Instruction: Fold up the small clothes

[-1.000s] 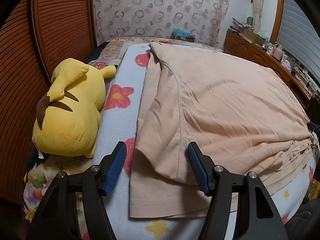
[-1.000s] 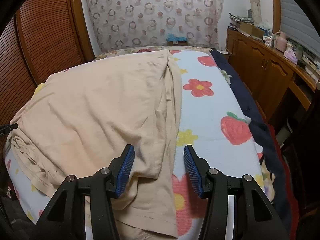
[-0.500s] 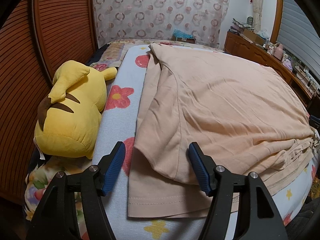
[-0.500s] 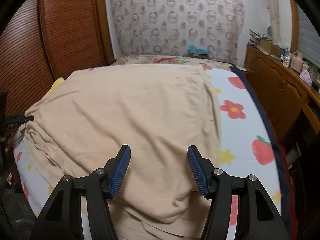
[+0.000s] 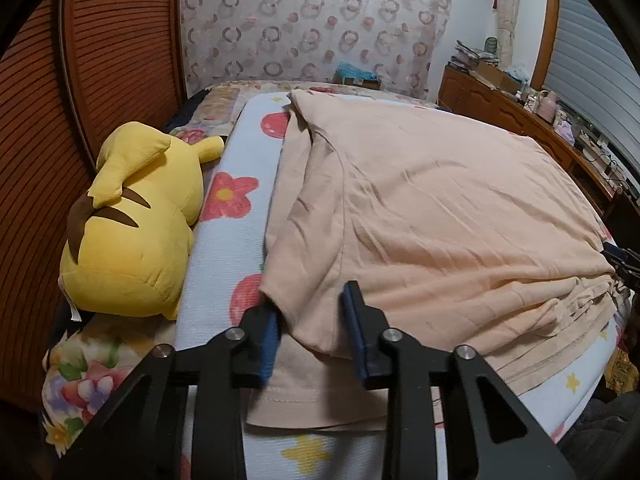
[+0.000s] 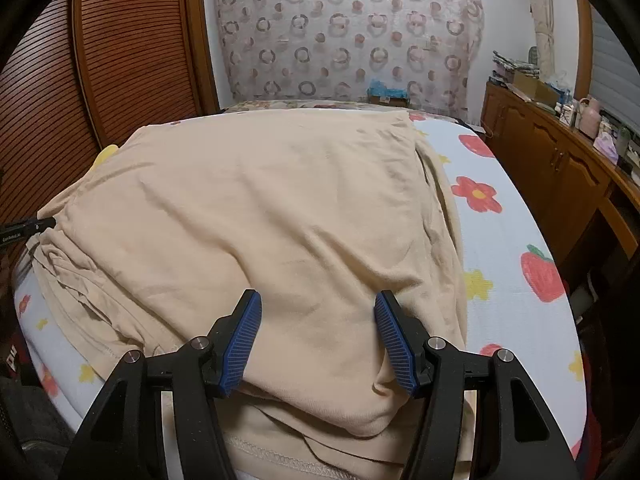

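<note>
At the far left of the left wrist view stand brown louvred wardrobe doors (image 5: pixel 44 128), and below them, in the left middle of the frame, a yellow plush toy (image 5: pixel 132 232) with brown stripes lies on its side on the bed, touching the edge of the flower-printed blanket (image 5: pixel 228 232). To its right the peach T-shirt (image 5: pixel 420 208) lies spread over that blanket and fills the centre and right of the frame, its folded layers bunched toward the lower right. At the bottom centre the left gripper (image 5: pixel 314 338) has just been closing its jaws; they now stand narrow, with a rounded fold of the shirt's near left corner between the blue pads. The left pad looks to be against the cloth, but whether both pads pinch it I cannot tell. At the right edge, a dark part of the other gripper shows beside the shirt, and behind it a wooden sideboard (image 5: pixel 512 112) runs along the wall.

In the right wrist view the same wardrobe doors (image 6: pixel 128 60) fill the upper left, and the T-shirt (image 6: pixel 260 208) covers the left and centre of the bed. At the bottom centre the right gripper (image 6: pixel 318 338) holds its jaws moderately wide over the shirt's near fold, the cloth lying between the blue pads, which do not press it. Right of the shirt the blanket (image 6: pixel 516 240) lies bare, with the sideboard (image 6: pixel 552 152) beyond.
</note>
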Motion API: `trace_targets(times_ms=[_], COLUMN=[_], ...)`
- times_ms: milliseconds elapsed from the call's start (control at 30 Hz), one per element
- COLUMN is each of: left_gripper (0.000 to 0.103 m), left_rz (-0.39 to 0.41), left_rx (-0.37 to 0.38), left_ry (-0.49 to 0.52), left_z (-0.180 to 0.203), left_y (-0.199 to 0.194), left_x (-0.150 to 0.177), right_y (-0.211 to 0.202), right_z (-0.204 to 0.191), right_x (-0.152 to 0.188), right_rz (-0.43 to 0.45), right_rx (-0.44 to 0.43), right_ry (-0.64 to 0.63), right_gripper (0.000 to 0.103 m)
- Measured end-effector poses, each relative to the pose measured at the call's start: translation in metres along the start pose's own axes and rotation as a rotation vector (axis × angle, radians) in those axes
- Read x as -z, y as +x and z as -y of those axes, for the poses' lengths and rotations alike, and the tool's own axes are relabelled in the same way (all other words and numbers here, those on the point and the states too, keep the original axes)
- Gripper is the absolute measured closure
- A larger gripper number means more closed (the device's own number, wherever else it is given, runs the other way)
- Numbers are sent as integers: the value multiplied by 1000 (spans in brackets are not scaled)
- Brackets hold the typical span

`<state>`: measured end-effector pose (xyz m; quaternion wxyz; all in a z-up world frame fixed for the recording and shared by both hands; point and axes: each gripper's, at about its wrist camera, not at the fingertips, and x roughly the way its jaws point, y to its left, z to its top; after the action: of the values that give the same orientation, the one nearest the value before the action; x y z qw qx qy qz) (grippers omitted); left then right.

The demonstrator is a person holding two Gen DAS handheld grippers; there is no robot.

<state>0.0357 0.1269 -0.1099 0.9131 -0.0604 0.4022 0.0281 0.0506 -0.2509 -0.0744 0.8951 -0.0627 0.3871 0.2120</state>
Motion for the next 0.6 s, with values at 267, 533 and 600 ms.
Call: trace_targets(times_ms=[267,533,600], left_gripper=[93,97,97], left_rz=[-8,125,158], left_rx=[10,112,141], left_ry=[13,36,49], left_z=[10,35,44], left_y=[1,-35,-44], left_x=[0,-13,-20], right_y=[-3,-4,-3], right_z=[-3,8,8], right_x=[2,2,2], right_rz=[1,8,3], right_rx=[1,-45,-38], right_ry=[-10,43,39], right_gripper=[39,37,37])
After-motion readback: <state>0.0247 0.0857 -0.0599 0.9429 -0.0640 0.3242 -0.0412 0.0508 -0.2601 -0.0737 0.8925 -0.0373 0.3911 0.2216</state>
